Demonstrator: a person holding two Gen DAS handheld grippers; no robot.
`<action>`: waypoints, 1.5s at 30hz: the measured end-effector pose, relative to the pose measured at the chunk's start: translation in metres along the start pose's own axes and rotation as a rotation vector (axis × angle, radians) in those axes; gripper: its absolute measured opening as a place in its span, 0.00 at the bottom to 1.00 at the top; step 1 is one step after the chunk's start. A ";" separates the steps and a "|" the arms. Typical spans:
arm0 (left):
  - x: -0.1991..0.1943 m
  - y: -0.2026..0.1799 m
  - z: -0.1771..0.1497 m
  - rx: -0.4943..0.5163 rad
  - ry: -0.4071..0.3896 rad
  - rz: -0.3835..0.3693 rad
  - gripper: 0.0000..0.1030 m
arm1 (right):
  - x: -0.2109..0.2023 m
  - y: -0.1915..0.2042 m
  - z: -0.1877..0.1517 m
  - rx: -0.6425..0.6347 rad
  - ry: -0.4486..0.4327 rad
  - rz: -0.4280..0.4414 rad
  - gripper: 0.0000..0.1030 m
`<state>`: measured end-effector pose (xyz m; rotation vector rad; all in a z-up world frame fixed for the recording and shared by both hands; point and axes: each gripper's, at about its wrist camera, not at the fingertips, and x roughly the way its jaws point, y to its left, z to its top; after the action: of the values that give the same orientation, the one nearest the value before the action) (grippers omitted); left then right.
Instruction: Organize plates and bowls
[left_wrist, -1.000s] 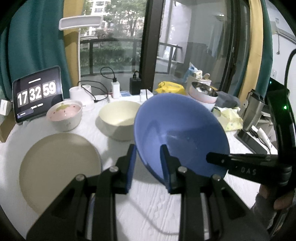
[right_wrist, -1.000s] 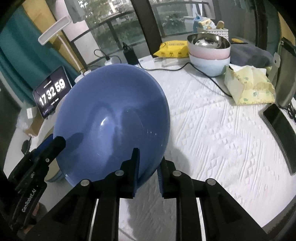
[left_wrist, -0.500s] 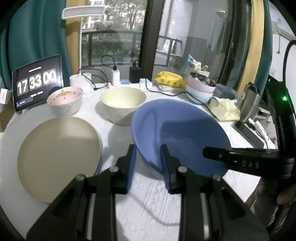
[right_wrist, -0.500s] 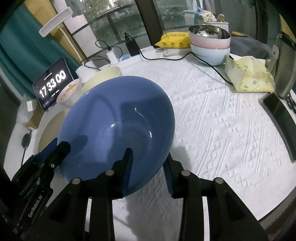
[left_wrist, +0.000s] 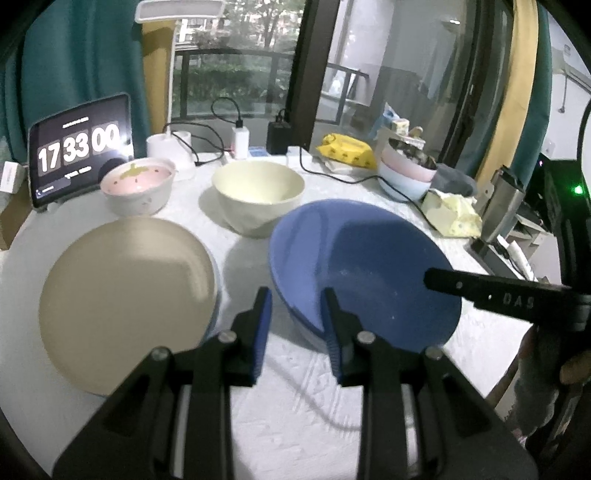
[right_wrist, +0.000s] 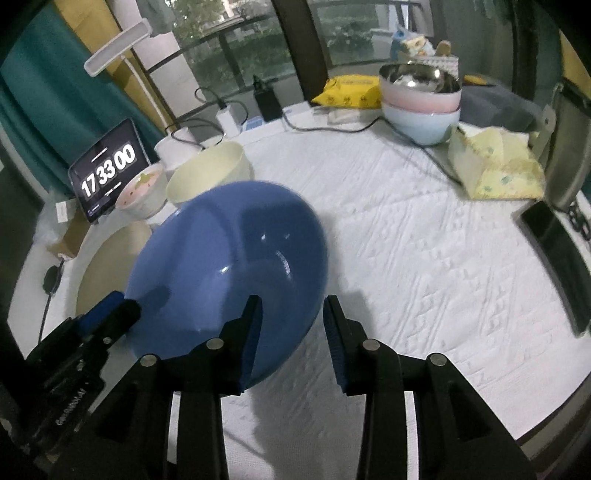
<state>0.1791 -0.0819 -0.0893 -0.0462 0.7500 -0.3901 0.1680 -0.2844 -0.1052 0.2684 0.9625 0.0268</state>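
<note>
A large blue bowl (left_wrist: 369, 266) rests on the white tablecloth; it also shows in the right wrist view (right_wrist: 229, 266). My left gripper (left_wrist: 297, 321) is open, its jaws astride the bowl's near rim. My right gripper (right_wrist: 291, 332) is open, its jaws astride the rim on the bowl's other side. A beige plate (left_wrist: 125, 299) lies left of the bowl on a blue plate. A cream bowl (left_wrist: 258, 192) and a pink strawberry bowl (left_wrist: 138, 184) stand behind.
A tablet clock (left_wrist: 79, 151) stands at the back left. Stacked pink and light-blue bowls with a steel bowl (right_wrist: 421, 99) sit at the back right, with a yellow tissue pack (right_wrist: 495, 166), cables, a phone (right_wrist: 557, 254) and a metal flask (left_wrist: 502, 199).
The blue bowl has come down from a tilted, lifted pose to rest on the table. Both grippers opened and let go of its rim.
</note>
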 end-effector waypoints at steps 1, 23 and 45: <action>-0.002 0.001 0.001 -0.001 -0.005 0.004 0.28 | -0.002 -0.001 0.001 0.001 -0.006 -0.004 0.35; -0.026 0.022 0.034 -0.035 -0.106 0.074 0.46 | -0.016 0.029 0.045 -0.108 -0.094 0.006 0.35; 0.004 0.046 0.079 -0.032 -0.108 0.123 0.46 | 0.020 0.052 0.100 -0.176 -0.091 0.021 0.35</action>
<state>0.2499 -0.0481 -0.0424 -0.0504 0.6486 -0.2569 0.2656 -0.2530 -0.0547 0.1161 0.8607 0.1175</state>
